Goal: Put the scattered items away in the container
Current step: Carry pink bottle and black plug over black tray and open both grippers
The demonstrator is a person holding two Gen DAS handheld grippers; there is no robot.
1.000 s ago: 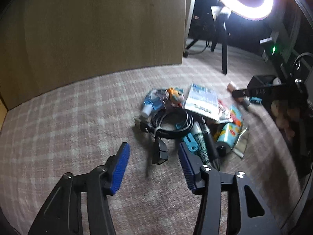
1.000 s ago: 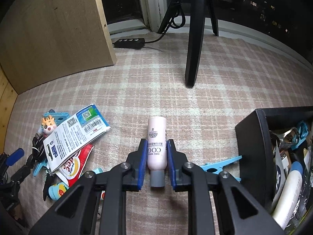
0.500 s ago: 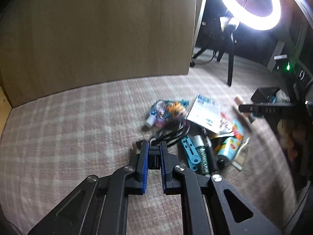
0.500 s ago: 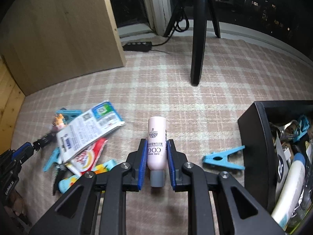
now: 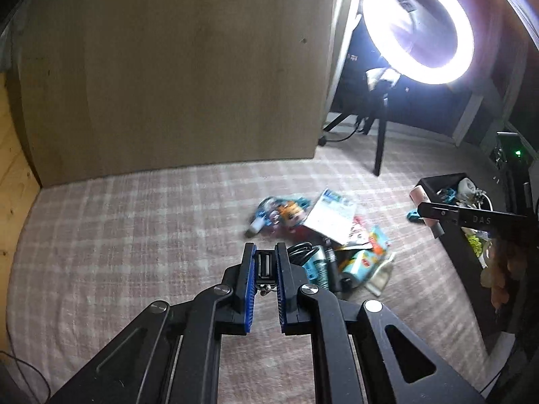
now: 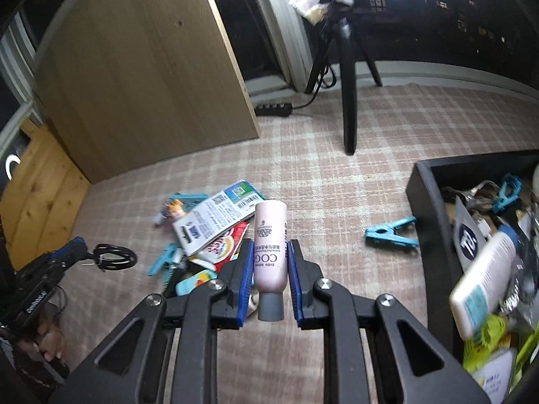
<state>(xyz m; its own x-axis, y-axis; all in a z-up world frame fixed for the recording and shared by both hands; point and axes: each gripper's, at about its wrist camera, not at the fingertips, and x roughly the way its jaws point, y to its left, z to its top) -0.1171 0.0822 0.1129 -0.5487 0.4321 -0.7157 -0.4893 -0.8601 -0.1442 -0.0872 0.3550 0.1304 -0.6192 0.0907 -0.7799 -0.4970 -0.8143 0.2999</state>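
The right gripper [image 6: 269,262] pinches the pink bottle [image 6: 270,245] in the middle of the frame, ready for the black box [image 6: 424,208] at the right. The left gripper [image 5: 265,269] pinches a cable plug [image 5: 264,264], so the black cable [image 6: 113,257] hangs off it.

Pink-and-cream plaid carpet [image 6: 387,141] covers floor. Light wood panel [image 5: 175,67] stands upright at back, pine boards [image 6: 40,181] beside it. Lit ring light [image 5: 419,30] on black tripod [image 6: 347,101]. Dark window [image 6: 438,23] behind; power strip [image 6: 273,109] by sill.
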